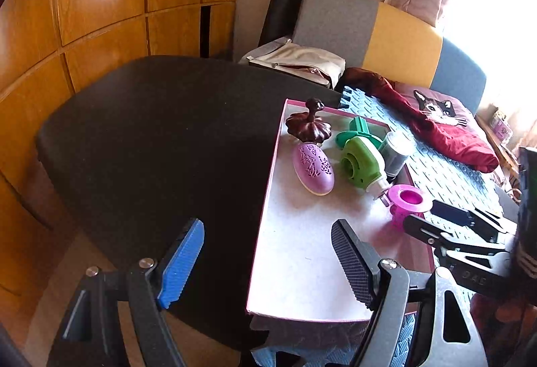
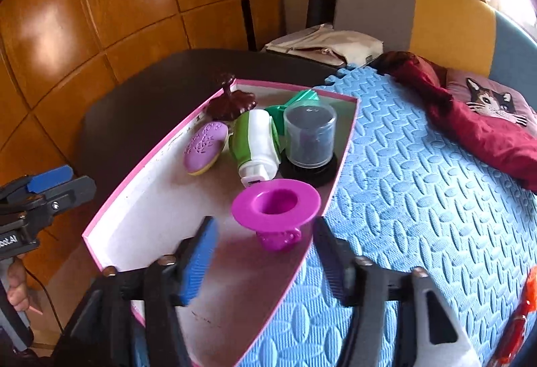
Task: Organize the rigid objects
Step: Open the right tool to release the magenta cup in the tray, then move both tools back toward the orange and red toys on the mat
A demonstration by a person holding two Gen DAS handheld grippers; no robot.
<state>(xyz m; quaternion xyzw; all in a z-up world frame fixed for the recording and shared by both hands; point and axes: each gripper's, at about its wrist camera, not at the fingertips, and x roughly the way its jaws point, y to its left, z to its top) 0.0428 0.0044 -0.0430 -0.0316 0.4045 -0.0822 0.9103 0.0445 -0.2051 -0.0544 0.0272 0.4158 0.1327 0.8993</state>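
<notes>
The right tool (image 2: pixel 263 253) stands open, its jaws apart on both sides of the magenta funnel-shaped cup (image 2: pixel 276 204) without pressing on it. The cup stands upright inside the pink-edged tray (image 2: pixel 110 209), near the tray's right wall. Behind it in the tray lie a green and white device (image 2: pixel 256 140), a purple oval piece (image 2: pixel 205 147), a dark brown knob (image 2: pixel 231 102) and a clear jar (image 2: pixel 309 137). The left tool (image 1: pixel 268 263) is open and empty, above the tray's near left edge.
</notes>
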